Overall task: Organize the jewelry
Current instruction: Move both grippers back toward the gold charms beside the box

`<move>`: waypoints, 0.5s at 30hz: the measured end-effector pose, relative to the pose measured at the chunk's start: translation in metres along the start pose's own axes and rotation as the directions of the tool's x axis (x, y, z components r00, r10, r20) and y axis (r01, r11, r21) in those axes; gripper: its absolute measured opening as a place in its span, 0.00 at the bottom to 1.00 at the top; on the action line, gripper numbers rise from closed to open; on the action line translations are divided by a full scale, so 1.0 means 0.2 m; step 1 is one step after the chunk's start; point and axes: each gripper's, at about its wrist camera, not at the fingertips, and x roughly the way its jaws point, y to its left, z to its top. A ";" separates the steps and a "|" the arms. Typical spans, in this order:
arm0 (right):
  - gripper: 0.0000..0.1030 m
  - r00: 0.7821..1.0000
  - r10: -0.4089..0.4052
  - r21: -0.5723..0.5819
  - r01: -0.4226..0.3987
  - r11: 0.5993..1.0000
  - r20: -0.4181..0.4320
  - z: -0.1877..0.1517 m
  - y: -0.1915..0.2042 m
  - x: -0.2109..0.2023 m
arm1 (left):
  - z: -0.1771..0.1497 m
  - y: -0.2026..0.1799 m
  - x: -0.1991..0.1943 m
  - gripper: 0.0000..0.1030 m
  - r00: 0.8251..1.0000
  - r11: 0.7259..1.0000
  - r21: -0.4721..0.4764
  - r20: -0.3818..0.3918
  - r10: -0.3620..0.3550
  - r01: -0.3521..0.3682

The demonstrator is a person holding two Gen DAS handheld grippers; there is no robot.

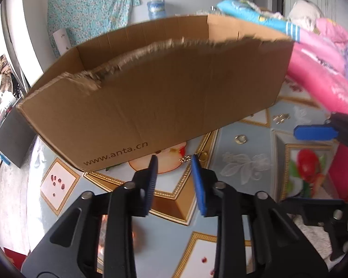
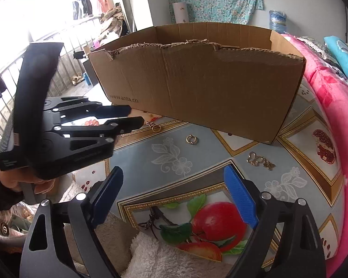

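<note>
Rings (image 2: 192, 139) & charms (image 2: 261, 161) on table (image 2: 290, 185), before cardboard box (image 2: 197, 88).

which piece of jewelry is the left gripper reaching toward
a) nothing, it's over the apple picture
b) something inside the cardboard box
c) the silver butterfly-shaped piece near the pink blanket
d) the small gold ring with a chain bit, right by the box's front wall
d: the left gripper has its fingertips at the gold ring with a chain bit beside the cardboard box, while the butterfly-shaped piece lies well off to the side.
</note>
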 end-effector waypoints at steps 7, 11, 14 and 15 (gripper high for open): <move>0.83 1.000 0.015 0.008 -0.015 1.000 -0.008 0.01 -0.03 0.03 | 0.02 -0.01 0.06 0.26 1.000 1.000 0.016 -0.012 -0.027 0.027; 0.81 1.000 0.023 0.023 -0.023 0.999 -0.011 0.02 -0.05 0.05 | 0.04 -0.01 0.08 0.20 0.998 0.998 0.000 -0.010 -0.066 0.066; 0.80 0.999 0.032 0.035 -0.032 0.999 -0.014 0.02 -0.06 0.07 | 0.05 -0.02 0.09 0.12 0.996 0.996 -0.001 -0.010 -0.087 0.087; 0.80 0.999 0.035 0.038 -0.035 0.999 -0.013 0.02 -0.05 0.07 | 0.05 -0.03 0.09 0.10 0.996 0.996 0.003 -0.008 -0.093 0.093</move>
